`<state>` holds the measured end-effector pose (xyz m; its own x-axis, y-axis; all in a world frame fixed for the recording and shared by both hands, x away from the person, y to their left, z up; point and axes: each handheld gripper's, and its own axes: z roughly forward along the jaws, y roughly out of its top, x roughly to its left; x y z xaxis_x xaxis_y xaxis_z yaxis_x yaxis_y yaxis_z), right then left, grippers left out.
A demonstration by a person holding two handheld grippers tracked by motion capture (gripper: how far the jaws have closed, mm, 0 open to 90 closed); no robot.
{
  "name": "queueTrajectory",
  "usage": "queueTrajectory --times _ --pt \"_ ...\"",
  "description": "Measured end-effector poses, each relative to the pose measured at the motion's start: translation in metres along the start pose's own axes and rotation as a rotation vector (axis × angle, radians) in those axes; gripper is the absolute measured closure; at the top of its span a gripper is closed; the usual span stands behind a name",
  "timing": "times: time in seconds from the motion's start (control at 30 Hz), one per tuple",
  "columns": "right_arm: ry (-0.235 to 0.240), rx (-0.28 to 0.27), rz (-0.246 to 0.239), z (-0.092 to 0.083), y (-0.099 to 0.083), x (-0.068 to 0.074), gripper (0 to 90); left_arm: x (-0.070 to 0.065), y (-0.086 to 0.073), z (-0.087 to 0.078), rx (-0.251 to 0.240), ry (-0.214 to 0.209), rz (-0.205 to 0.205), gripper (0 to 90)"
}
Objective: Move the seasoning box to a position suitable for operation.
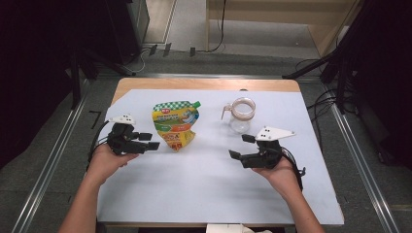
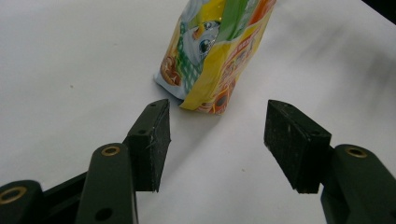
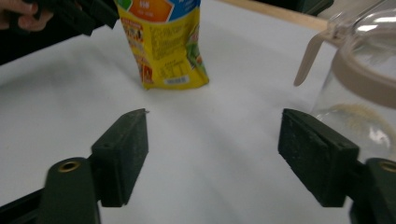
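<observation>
High view: a yellow stand-up pouch (image 1: 176, 125) and a clear glass pitcher (image 1: 239, 114) are being approached on the white table (image 1: 204, 189) by the left gripper (image 1: 148, 141) and right gripper (image 1: 239, 147). Left gripper view: open, empty jaws are being aimed at the pouch base, just ahead. Right gripper view: jaws are being held wide and empty, the pitcher just beside one; closing in is likely called for next
</observation>
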<state>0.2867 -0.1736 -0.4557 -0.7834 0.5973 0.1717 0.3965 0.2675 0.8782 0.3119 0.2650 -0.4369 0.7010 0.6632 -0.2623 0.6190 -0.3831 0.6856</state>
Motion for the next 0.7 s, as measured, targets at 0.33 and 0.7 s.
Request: queueTrajectory --times 0.33,0.7 --pt "0.000 0.000 0.036 0.002 -0.001 -0.007 25.6 -0.002 -0.004 -0.004 0.020 -0.005 0.024 39.1" --pt "-0.012 0.055 -0.047 0.008 -0.001 -0.003 34.3 -0.008 -0.002 -0.019 -0.022 -0.054 0.018 36.6"
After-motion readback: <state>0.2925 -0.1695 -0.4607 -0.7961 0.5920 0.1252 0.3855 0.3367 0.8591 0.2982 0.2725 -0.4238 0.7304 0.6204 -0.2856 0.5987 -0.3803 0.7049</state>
